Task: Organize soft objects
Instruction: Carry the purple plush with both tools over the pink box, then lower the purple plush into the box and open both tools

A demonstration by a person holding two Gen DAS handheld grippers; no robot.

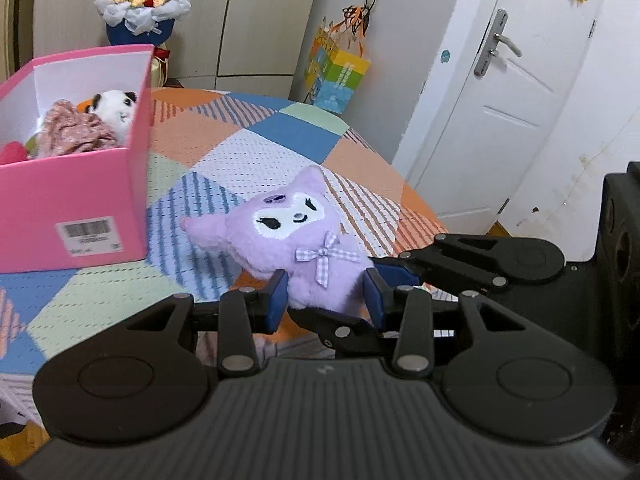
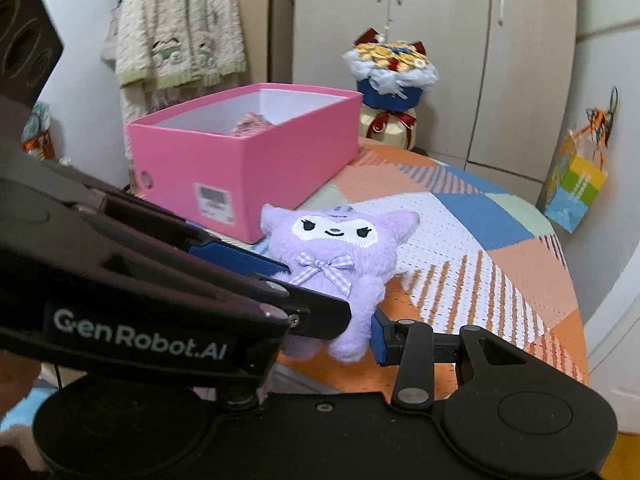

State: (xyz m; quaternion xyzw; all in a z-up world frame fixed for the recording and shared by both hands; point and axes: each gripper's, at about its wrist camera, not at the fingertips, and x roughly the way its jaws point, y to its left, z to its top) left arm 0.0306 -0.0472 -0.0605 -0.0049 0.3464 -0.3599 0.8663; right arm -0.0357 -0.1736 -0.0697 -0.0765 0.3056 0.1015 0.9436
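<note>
The pink box (image 1: 76, 200) sits at the left of the patchwork table (image 1: 256, 152), open-topped. Inside it, at the near left corner, something red (image 1: 12, 151) peeks up. Beside that lies a bundle of pinkish patterned cloth (image 1: 72, 132), and further right a white plush with dark ears (image 1: 116, 106) leans against the box's inner wall. There looks to be room left on top.

Moving right, the purple plush toy (image 1: 296, 236) is up off the table, just beside the box's near corner. The left gripper (image 1: 326, 296) has its blue pads pressed in on the toy's lower body. The right gripper (image 2: 362, 322) comes in across it from the right and pinches one of the toy's legs.

So both tools are clenched on the same toy. The step in hand appears to be carrying it to the box. Doing that well likely means keeping both hands travelling together so the soft body is not stretched. The toy should clear the pink rim before it goes down, and it should land in the open space rather than on the box's edge.
</note>
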